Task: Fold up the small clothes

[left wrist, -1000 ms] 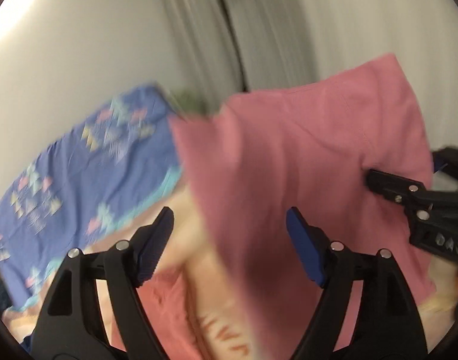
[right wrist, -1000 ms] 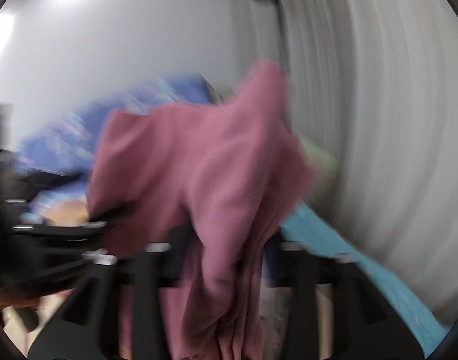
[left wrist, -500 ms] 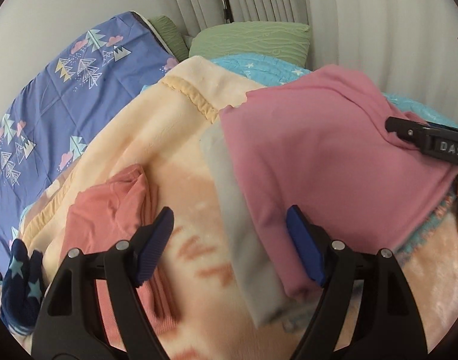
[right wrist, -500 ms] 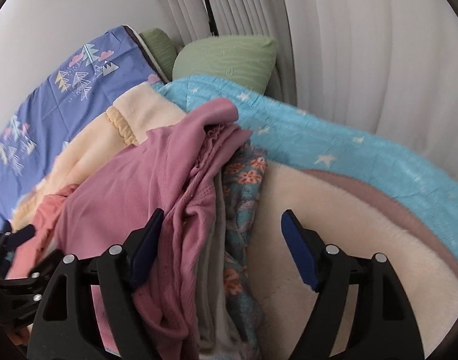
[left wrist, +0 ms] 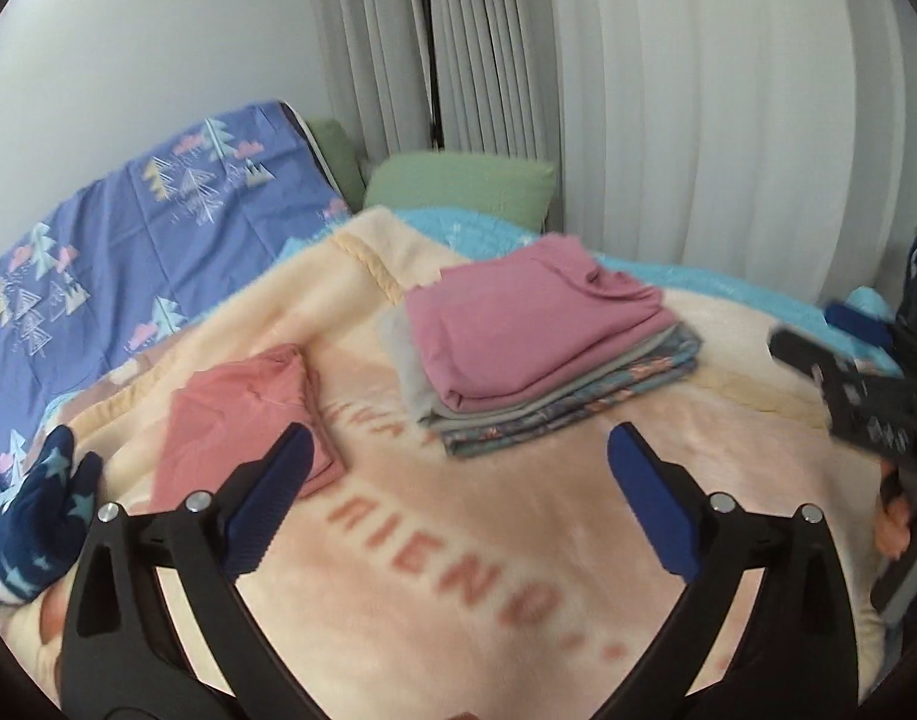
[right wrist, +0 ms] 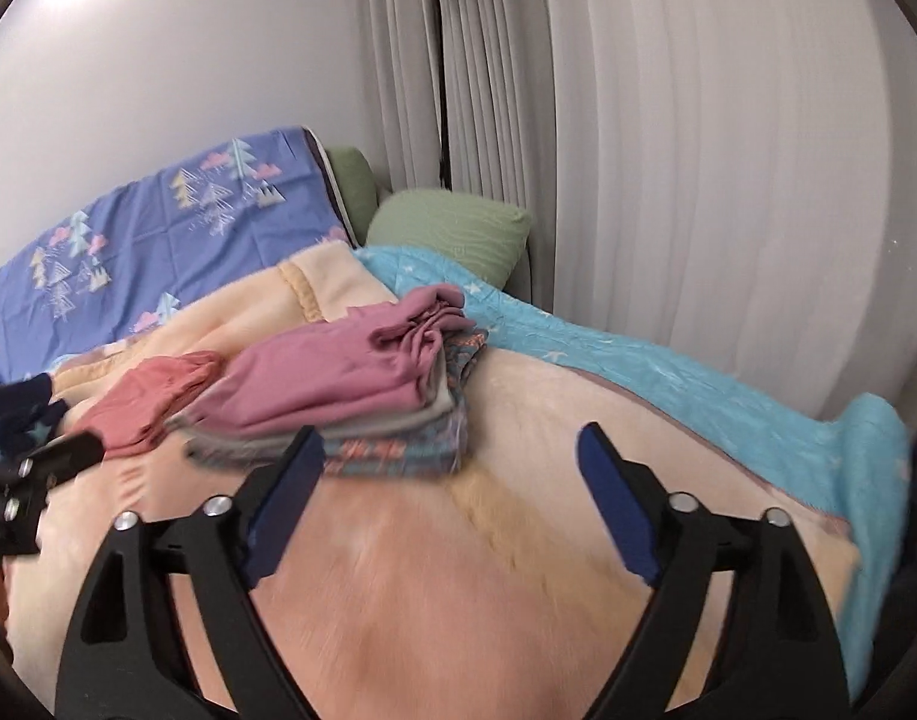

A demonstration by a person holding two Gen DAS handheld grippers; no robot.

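A folded pink garment [left wrist: 518,324] [right wrist: 332,372] tops a small stack with a grey piece and a patterned teal piece [left wrist: 578,408] [right wrist: 392,450] on the cream blanket [left wrist: 434,570] [right wrist: 458,588]. A salmon garment [left wrist: 236,414] [right wrist: 152,396] lies left of the stack, and a navy star-print piece [left wrist: 38,516] lies at the far left. My left gripper [left wrist: 452,498] hovers short of the stack, jaws opening, nothing between them. My right gripper [right wrist: 452,492] [left wrist: 860,384] is also back from the stack, jaws opening and empty.
Green pillows [left wrist: 458,189] [right wrist: 452,228] and a purple tree-print sheet [left wrist: 128,252] lie at the bed's far end against a white wall. A turquoise star blanket [right wrist: 668,378] runs along the right edge beside pale curtains [left wrist: 698,108]. A black lamp pole [left wrist: 428,60] stands behind.
The pink garment went from hanging in both grippers to lying folded on the stack. Both grippers let go, opened wider and drew back toward the near side of the bed.
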